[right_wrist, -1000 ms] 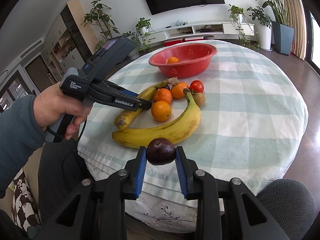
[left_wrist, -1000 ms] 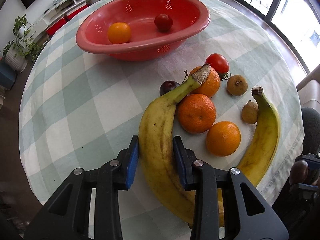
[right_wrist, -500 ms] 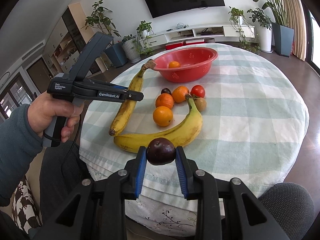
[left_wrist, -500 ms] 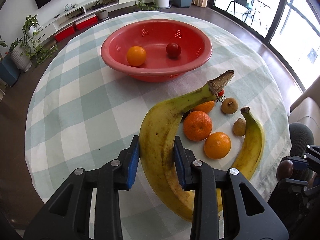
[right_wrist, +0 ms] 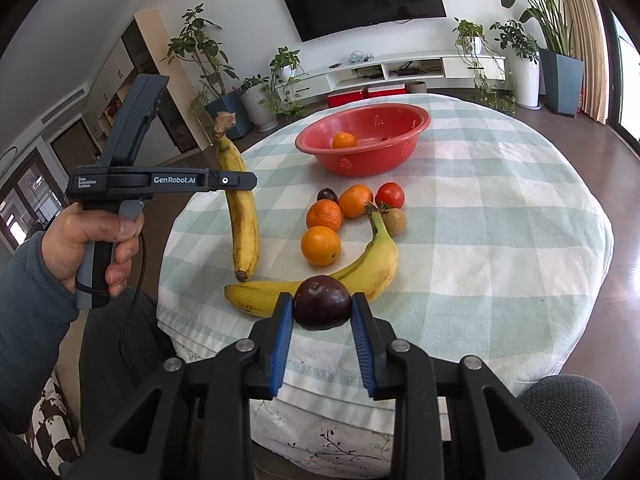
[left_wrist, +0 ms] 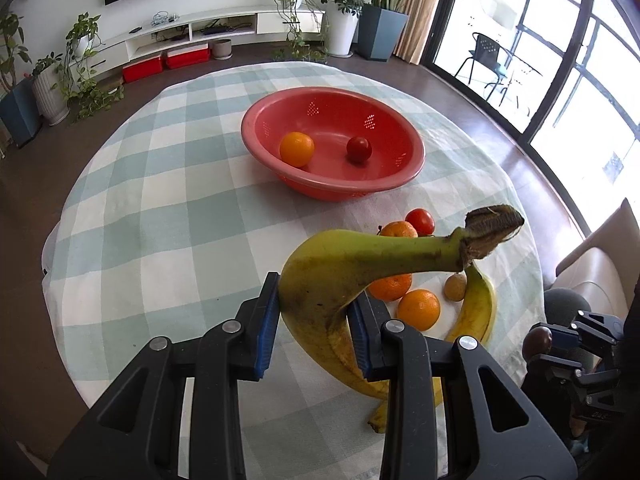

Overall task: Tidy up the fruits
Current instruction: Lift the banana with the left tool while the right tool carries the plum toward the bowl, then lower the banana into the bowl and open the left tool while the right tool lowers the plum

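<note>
My left gripper (left_wrist: 314, 320) is shut on a speckled banana (left_wrist: 320, 276) and holds it in the air above the checked table (left_wrist: 160, 208), stem up to the right. From the right wrist view that banana (right_wrist: 242, 216) hangs nearly upright in the left gripper (right_wrist: 240, 181). My right gripper (right_wrist: 322, 320) is shut on a dark plum (right_wrist: 322, 302) near the table's front edge. A red bowl (left_wrist: 412, 160) holds an orange (left_wrist: 297, 149) and a tomato (left_wrist: 358, 149). On the cloth lie a second banana (right_wrist: 360, 272), three oranges (right_wrist: 321, 245), a tomato (right_wrist: 390, 195), another plum (right_wrist: 327, 195) and small brown fruits (right_wrist: 395, 221).
A person's hand (right_wrist: 92, 240) in a grey-blue sleeve holds the left gripper's handle. A grey chair back (right_wrist: 568, 412) stands at the table's near right. Potted plants, a low white TV unit and tall windows ring the room.
The left gripper has lifted the speckled banana off the cloth and tilted it up, stem rising. The right gripper with its plum has stayed still.
</note>
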`<state>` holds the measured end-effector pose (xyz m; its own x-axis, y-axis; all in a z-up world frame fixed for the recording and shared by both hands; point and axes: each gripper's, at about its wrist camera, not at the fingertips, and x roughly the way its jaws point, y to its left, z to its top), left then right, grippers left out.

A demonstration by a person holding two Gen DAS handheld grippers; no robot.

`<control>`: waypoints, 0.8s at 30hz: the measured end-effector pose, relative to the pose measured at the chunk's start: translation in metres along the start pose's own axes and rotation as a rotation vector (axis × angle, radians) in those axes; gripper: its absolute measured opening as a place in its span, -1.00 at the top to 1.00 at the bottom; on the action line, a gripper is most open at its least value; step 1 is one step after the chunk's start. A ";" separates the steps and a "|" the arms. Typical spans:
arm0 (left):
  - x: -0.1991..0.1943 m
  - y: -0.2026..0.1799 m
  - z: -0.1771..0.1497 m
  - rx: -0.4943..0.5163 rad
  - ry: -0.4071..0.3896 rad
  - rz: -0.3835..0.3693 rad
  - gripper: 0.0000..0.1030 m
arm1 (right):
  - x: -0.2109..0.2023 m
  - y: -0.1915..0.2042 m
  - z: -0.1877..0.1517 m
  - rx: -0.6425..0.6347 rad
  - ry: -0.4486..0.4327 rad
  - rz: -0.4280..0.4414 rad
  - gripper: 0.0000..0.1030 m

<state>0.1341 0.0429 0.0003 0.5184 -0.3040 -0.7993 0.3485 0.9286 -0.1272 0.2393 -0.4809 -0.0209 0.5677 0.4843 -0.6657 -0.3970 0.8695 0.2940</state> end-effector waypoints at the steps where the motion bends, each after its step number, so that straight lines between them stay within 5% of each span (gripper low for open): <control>1: -0.004 0.001 0.000 -0.005 -0.011 -0.004 0.44 | 0.000 0.001 0.000 -0.002 0.001 -0.001 0.38; 13: -0.045 0.003 0.017 -0.020 -0.100 -0.038 0.44 | -0.007 0.005 0.018 -0.028 -0.032 -0.021 0.38; 24: -0.046 0.015 0.095 -0.006 -0.114 -0.046 0.44 | 0.000 -0.014 0.104 -0.079 -0.135 -0.027 0.38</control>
<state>0.1899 0.0506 0.0906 0.5874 -0.3679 -0.7209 0.3691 0.9145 -0.1659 0.3199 -0.4827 0.0458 0.6689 0.4740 -0.5726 -0.4323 0.8747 0.2191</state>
